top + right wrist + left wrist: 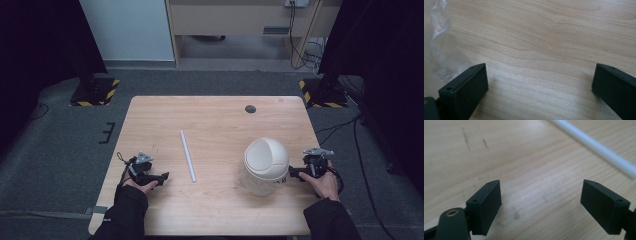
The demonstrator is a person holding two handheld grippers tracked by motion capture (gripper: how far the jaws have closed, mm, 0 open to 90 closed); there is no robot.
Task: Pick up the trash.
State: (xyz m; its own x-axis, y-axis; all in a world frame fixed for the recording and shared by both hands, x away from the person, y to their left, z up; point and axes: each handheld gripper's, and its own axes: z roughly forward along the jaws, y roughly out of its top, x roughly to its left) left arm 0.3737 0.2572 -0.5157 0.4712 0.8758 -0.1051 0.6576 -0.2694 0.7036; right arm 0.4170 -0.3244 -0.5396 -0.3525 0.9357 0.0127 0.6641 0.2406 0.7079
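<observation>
Wooden table [215, 120]: white straw [188, 155] is lying lengthwise left of the lidded clear cup [265, 166], nearer the left gripper [161, 177]; right gripper [294, 172] is sitting beside the cup. Both jaws gaping, empty.

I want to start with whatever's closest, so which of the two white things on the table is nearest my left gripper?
The thin white tube, lying flat just right of the left gripper; the domed white container stands beside the right gripper.
</observation>
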